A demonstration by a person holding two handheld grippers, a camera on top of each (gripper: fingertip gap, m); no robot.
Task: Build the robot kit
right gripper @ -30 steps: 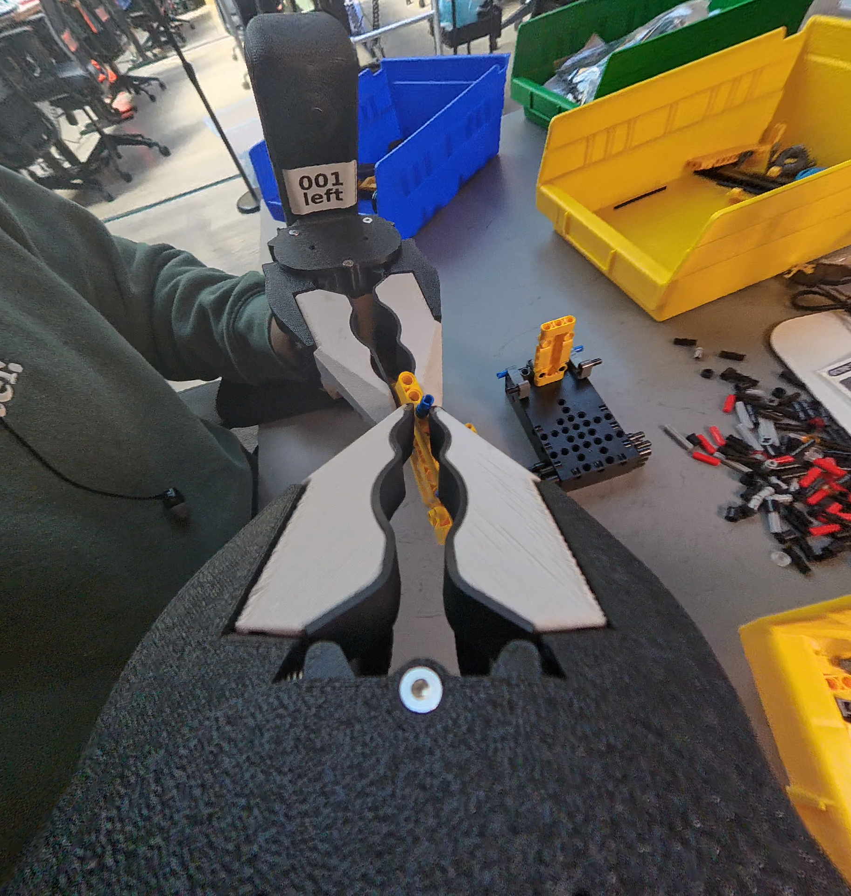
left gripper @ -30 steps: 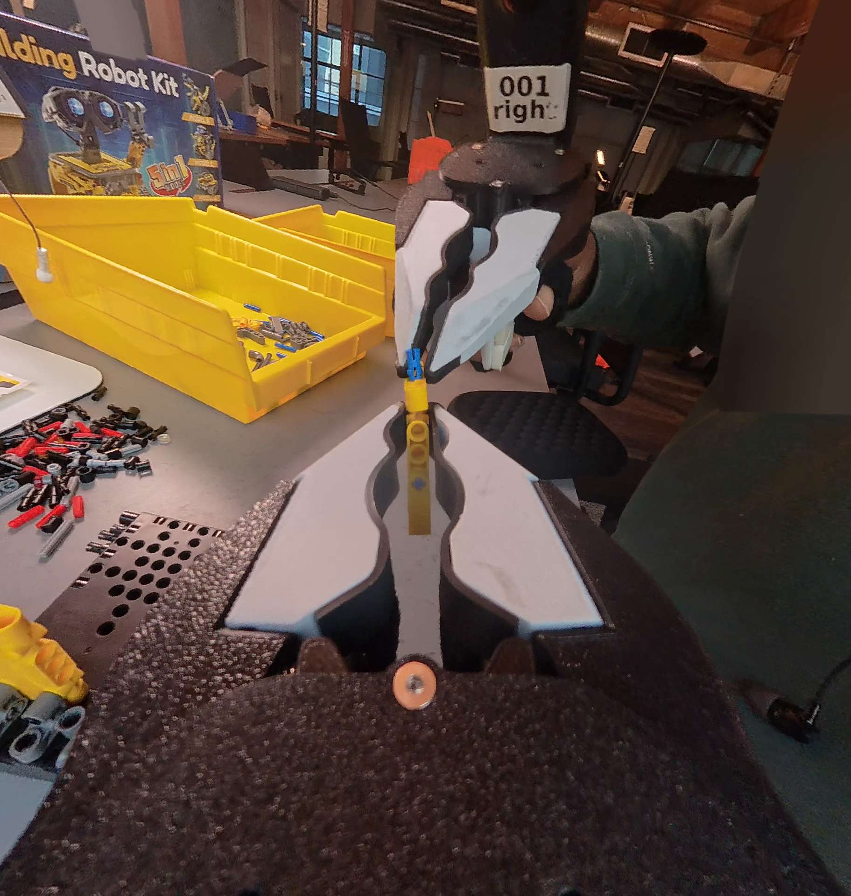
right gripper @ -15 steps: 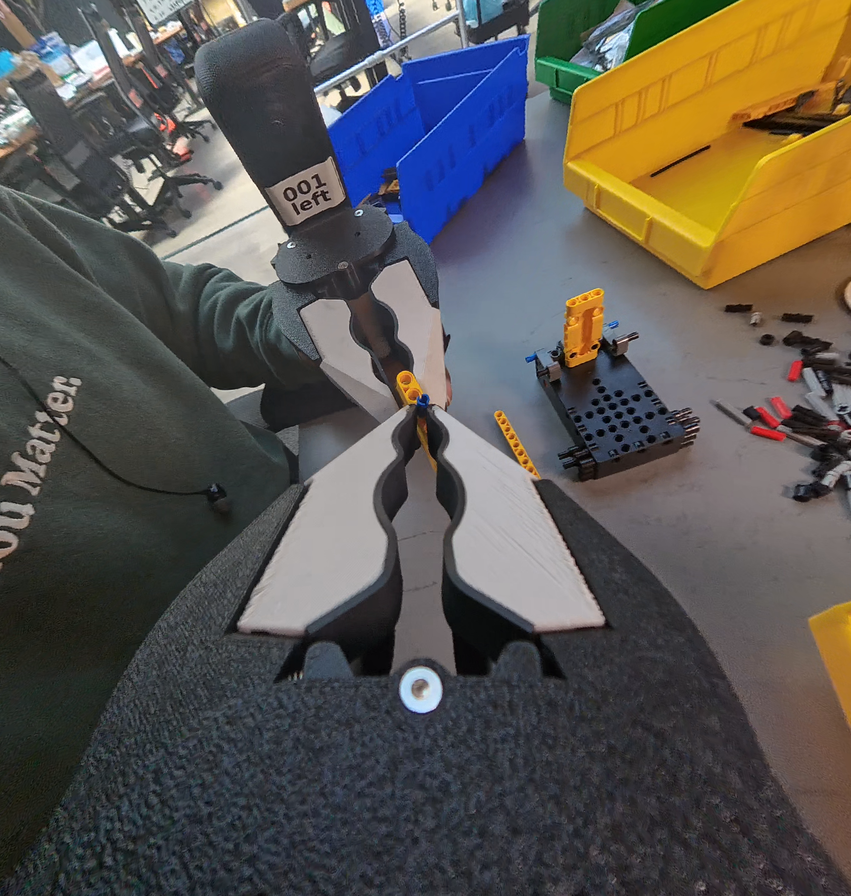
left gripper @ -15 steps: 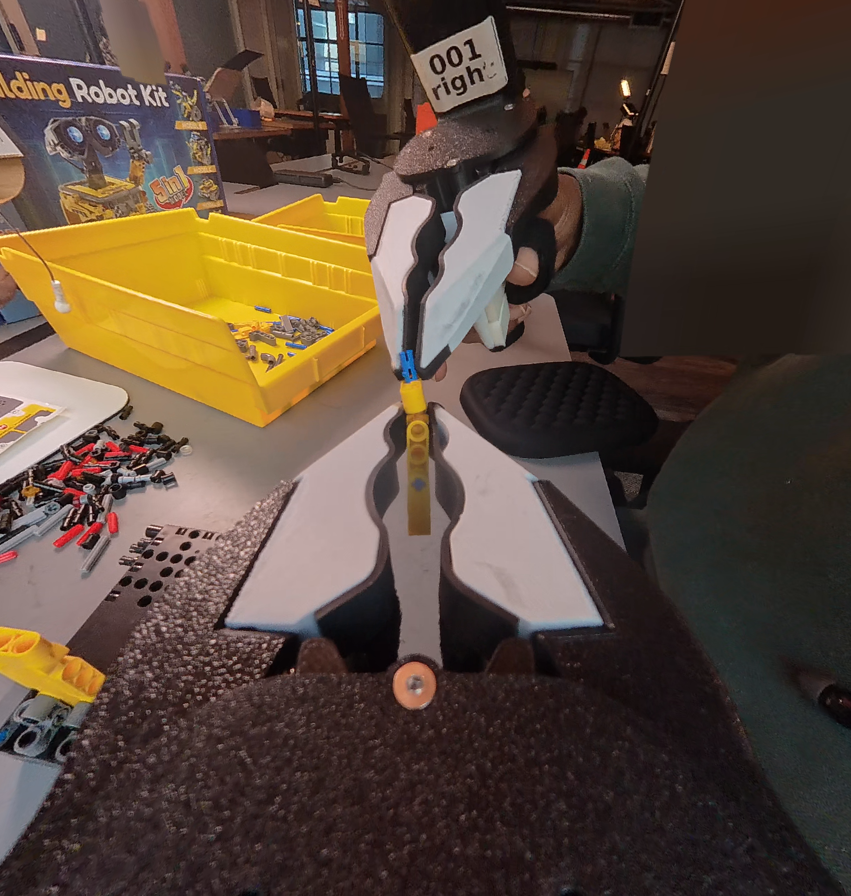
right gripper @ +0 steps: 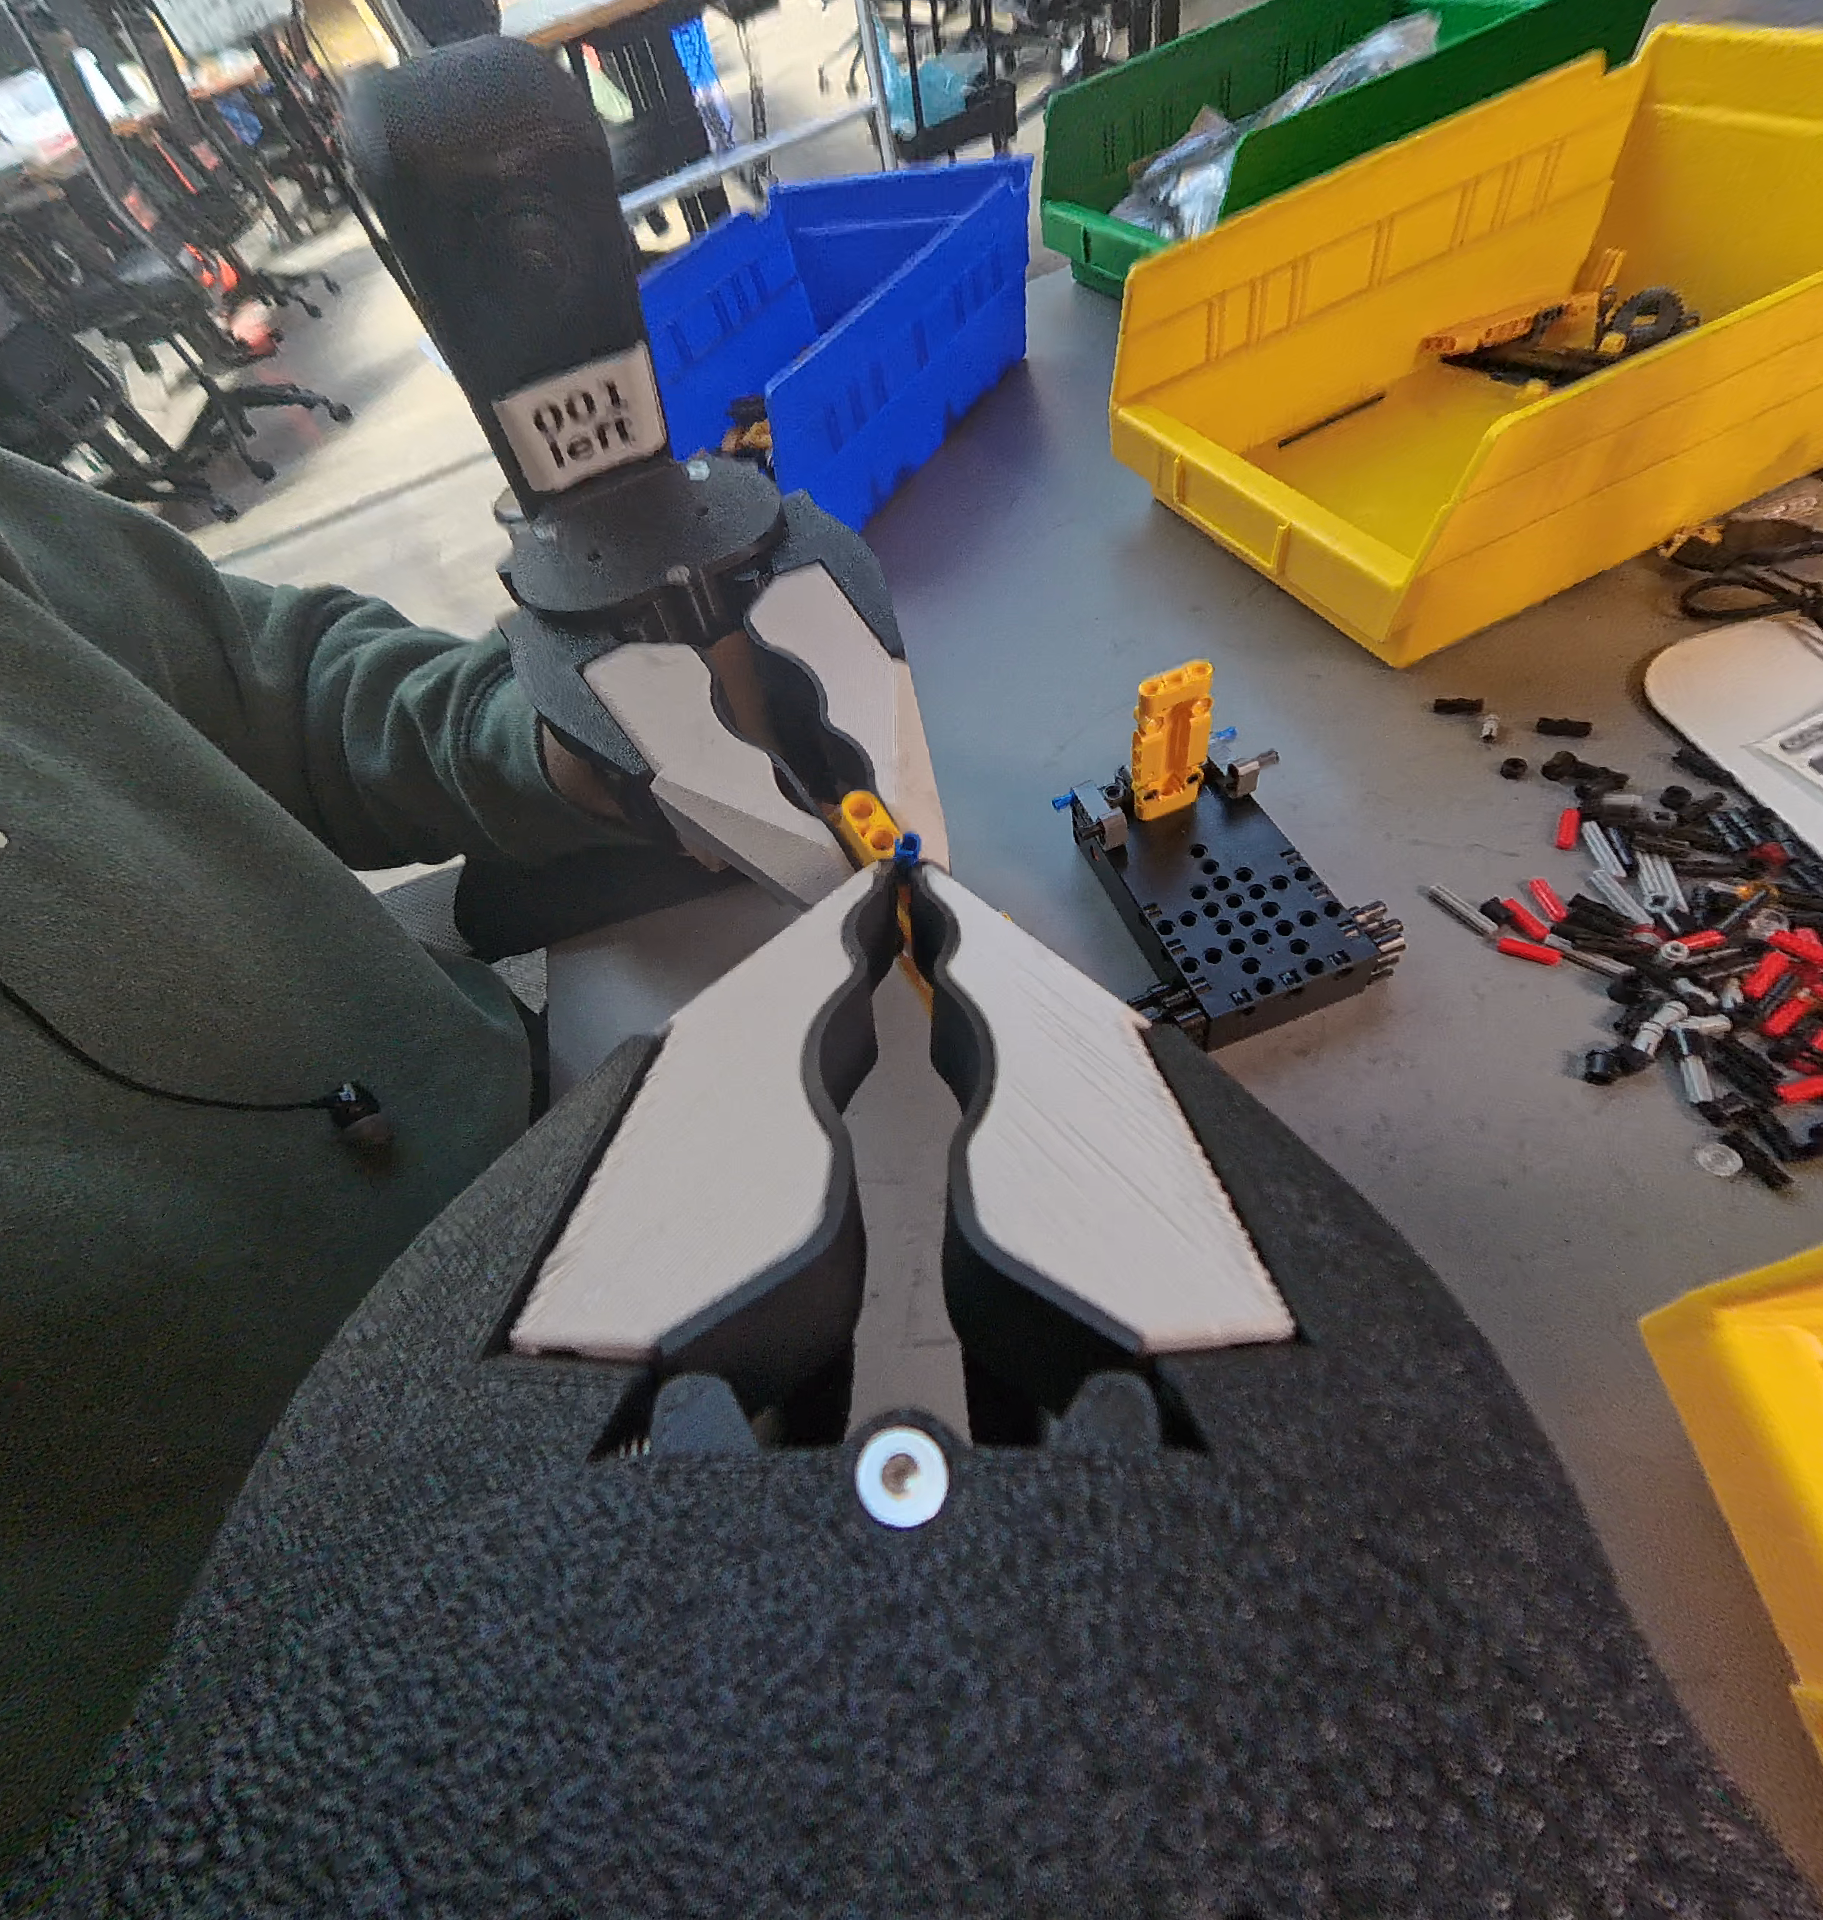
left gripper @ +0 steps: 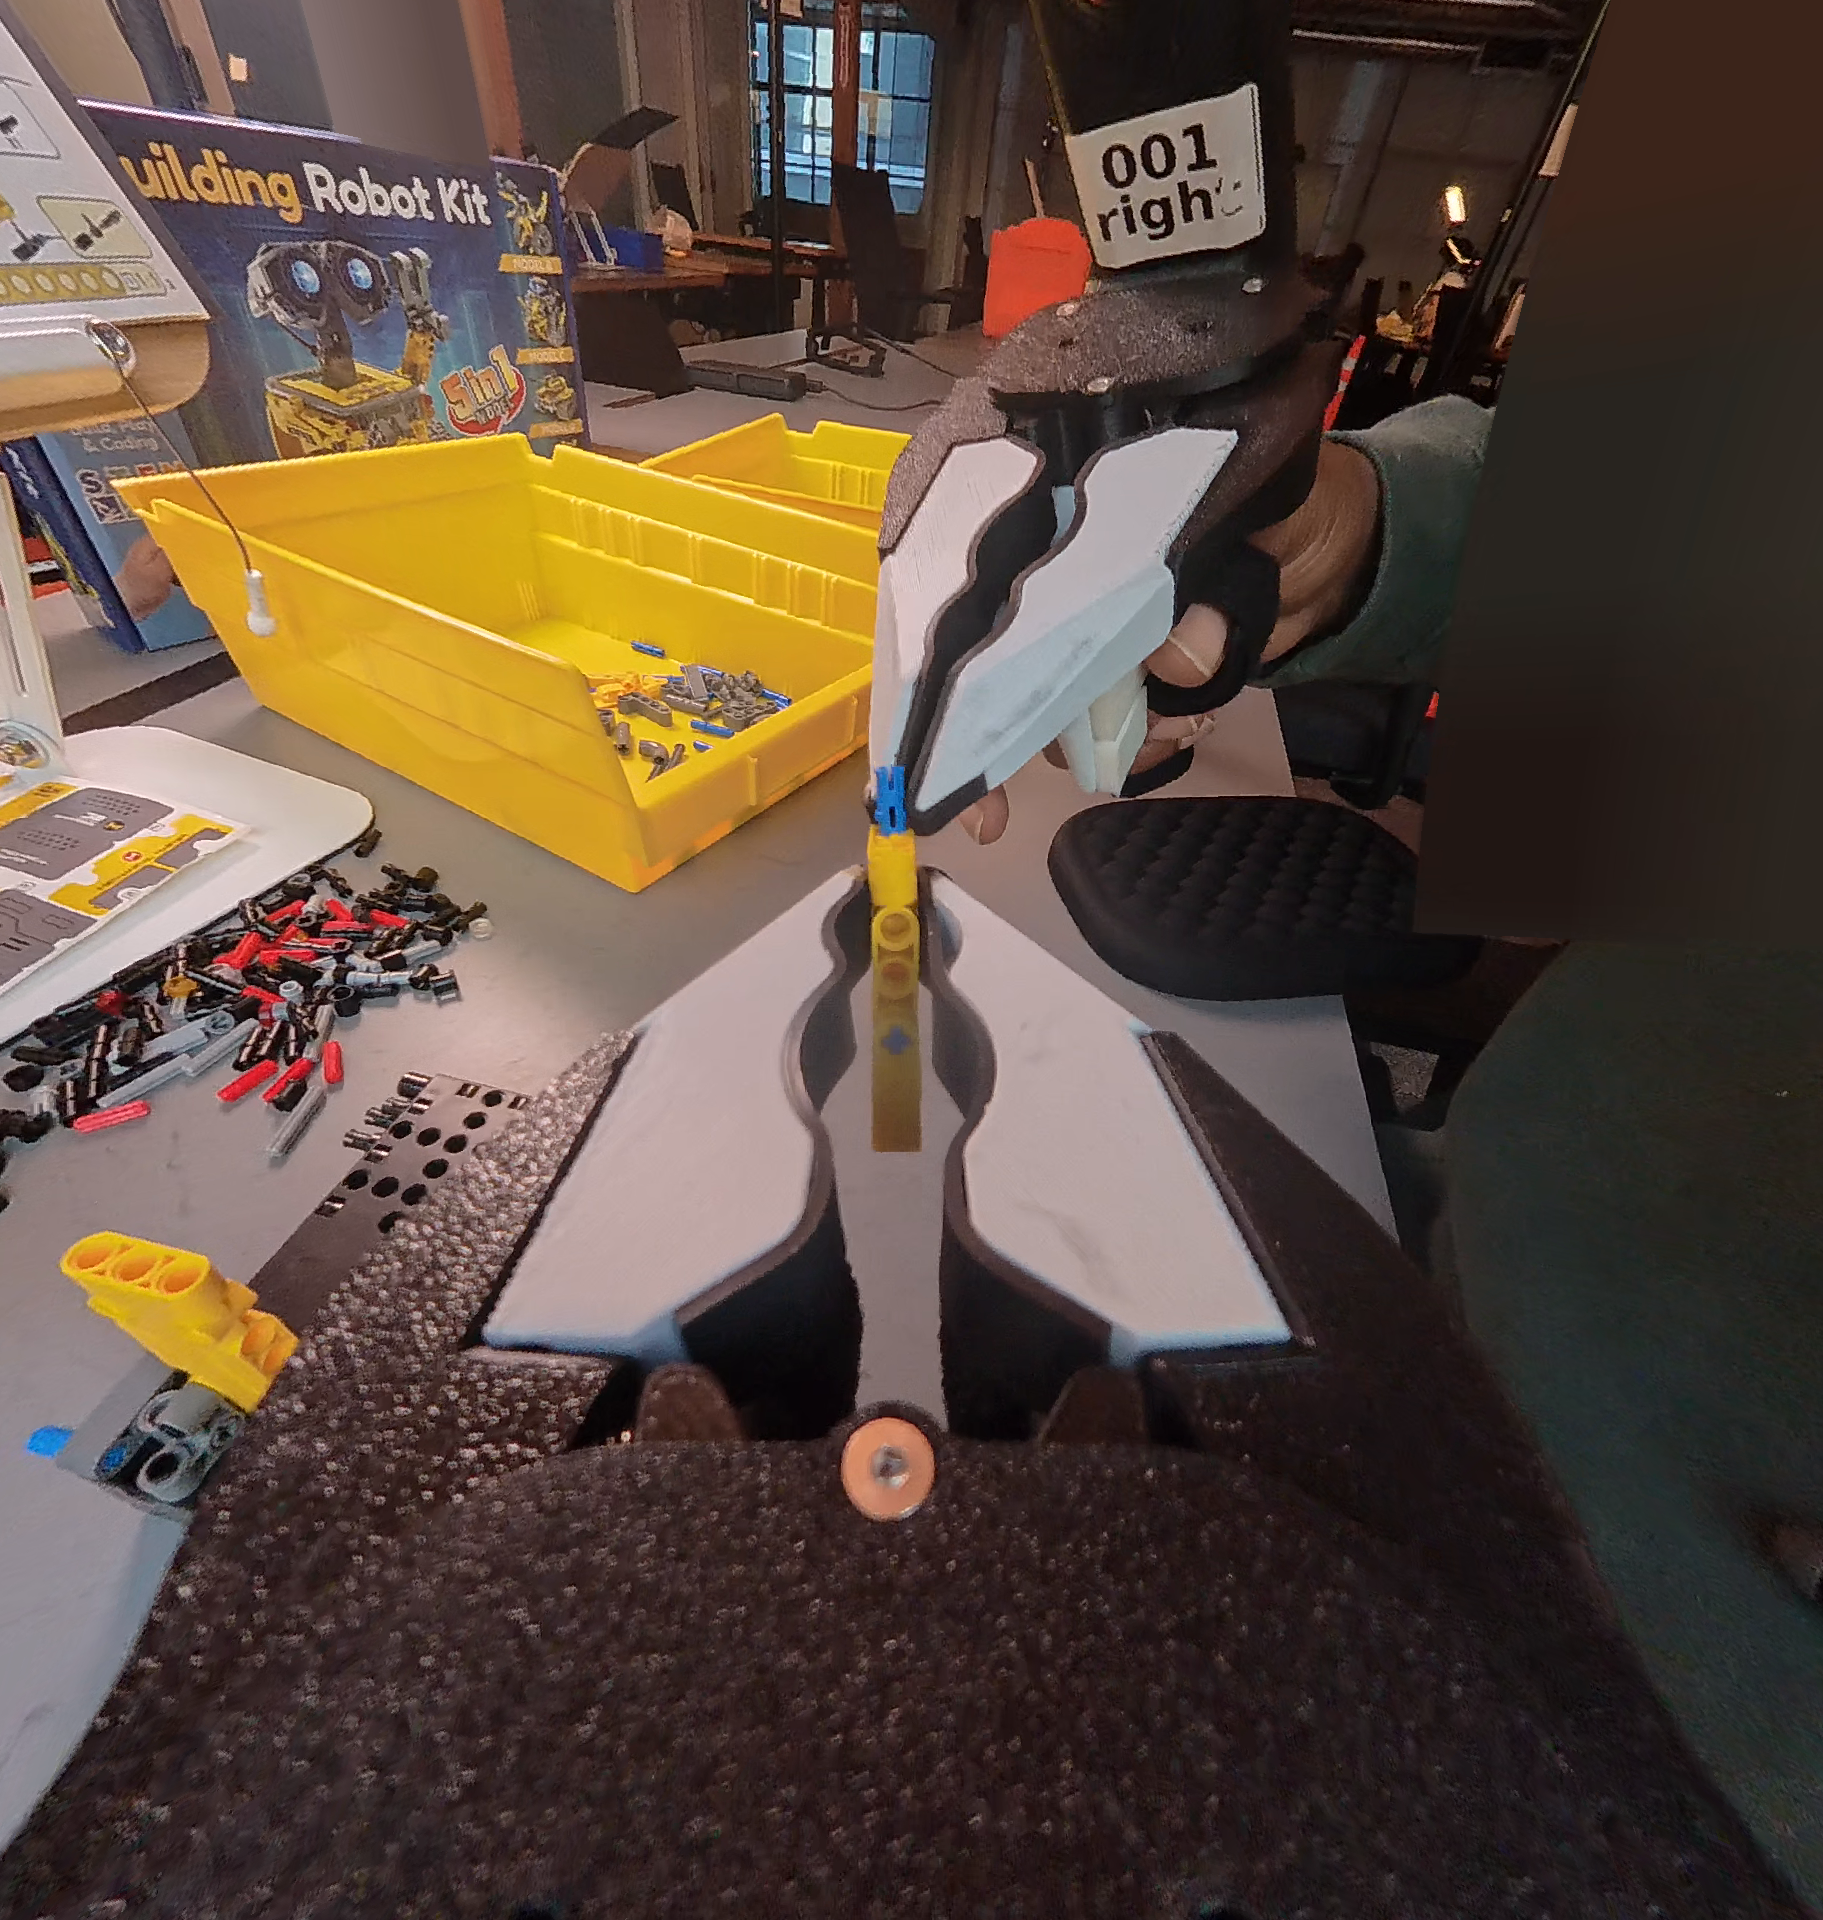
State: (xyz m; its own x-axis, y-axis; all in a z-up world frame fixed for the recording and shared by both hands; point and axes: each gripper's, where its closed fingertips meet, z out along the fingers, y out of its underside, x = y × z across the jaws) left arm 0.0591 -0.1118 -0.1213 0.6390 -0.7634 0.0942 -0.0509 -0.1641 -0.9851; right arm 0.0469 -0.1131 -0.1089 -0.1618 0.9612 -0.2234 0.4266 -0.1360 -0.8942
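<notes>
My left gripper [left gripper: 891, 883] is shut on a yellow beam with holes [left gripper: 894, 935], whose end sticks out past the tips. My right gripper [right gripper: 902, 878] is shut on a small blue pin [right gripper: 908, 844]. In the left wrist view the right gripper [left gripper: 891, 805] comes down from above, and the blue pin [left gripper: 889, 800] touches the end of the yellow beam. In the right wrist view the left gripper [right gripper: 876, 842] faces mine tip to tip, with the yellow beam [right gripper: 865, 819] in its jaws. Both are held above the grey table near its edge.
A black perforated plate [right gripper: 1239, 914] with an upright yellow block [right gripper: 1172, 738] lies on the table. A pile of red, black and grey pins [left gripper: 242, 997] lies beside it. Yellow bins [left gripper: 491, 623] [right gripper: 1509, 364], a blue bin [right gripper: 886, 312], a green bin [right gripper: 1250, 114] and a kit box [left gripper: 346, 270] stand behind. Left and right tips are no more than a few centimetres apart. Left tips and right tips are each some 15 cm from the black perforated plate [right gripper: 1239, 914].
Both grippers have stayed shut and tip to tip. They have shifted together over the table, and the right gripper now leans more to the side above the beam.
</notes>
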